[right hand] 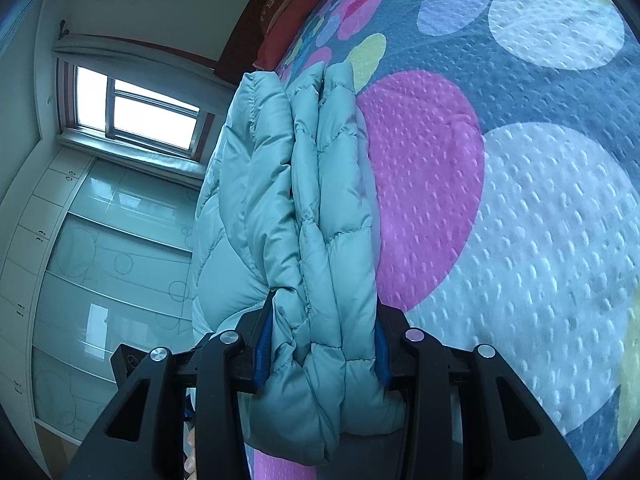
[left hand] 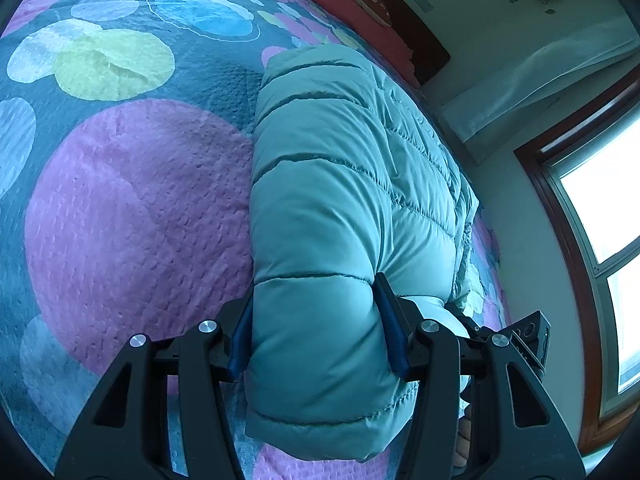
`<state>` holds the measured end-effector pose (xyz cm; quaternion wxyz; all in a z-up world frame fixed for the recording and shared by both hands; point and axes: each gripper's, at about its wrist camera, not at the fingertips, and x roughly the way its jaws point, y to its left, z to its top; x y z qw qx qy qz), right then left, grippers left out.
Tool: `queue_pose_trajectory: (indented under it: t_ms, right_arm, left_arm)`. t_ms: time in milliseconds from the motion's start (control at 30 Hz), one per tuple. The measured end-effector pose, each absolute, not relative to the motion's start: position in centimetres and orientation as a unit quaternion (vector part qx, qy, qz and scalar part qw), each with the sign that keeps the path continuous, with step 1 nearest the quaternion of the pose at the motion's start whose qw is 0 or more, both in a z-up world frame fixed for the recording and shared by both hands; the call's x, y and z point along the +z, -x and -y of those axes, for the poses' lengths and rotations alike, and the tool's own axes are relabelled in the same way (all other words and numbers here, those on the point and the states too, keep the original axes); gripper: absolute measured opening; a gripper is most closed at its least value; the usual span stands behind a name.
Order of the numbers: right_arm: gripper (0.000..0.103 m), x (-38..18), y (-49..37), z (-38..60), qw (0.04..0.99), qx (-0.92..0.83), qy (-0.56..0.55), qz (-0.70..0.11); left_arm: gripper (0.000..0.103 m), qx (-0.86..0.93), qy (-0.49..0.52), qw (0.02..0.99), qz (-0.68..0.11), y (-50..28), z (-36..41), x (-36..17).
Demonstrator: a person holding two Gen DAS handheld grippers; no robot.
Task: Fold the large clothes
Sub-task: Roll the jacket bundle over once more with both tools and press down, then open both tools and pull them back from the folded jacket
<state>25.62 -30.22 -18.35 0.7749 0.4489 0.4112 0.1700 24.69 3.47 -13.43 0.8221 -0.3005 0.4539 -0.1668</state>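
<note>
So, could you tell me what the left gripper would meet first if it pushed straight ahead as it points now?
The left gripper already clamps the puffy teal quilted jacket; pushing ahead would only meet more jacket lying on the circle-patterned bedspread.

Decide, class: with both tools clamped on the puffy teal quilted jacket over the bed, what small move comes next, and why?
Probably lower the puffy teal quilted jacket flat onto the circle-patterned bedspread: left tool and right tool both grip bunched, doubled-over layers.
</note>
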Motion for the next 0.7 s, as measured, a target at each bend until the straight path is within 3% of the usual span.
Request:
queue_pose_trajectory:
  t_ms: [267, 700]
  right_arm:
    - [0.043, -18.3, -25.3, 30.3, 0.776, 0.167, -0.450, -0.408]
    - [0.062, -16.5, -22.1, 30.4, 0.795, 0.124, -0.428, -0.411]
  left_arm:
    - [0.064, -0.158, 0.327, 0.810, -0.461, -24.7, -3.9, -14.3]
    - [0.076, -0.116, 0.269, 0.839, -0.458, -22.2, -3.8, -11.9]
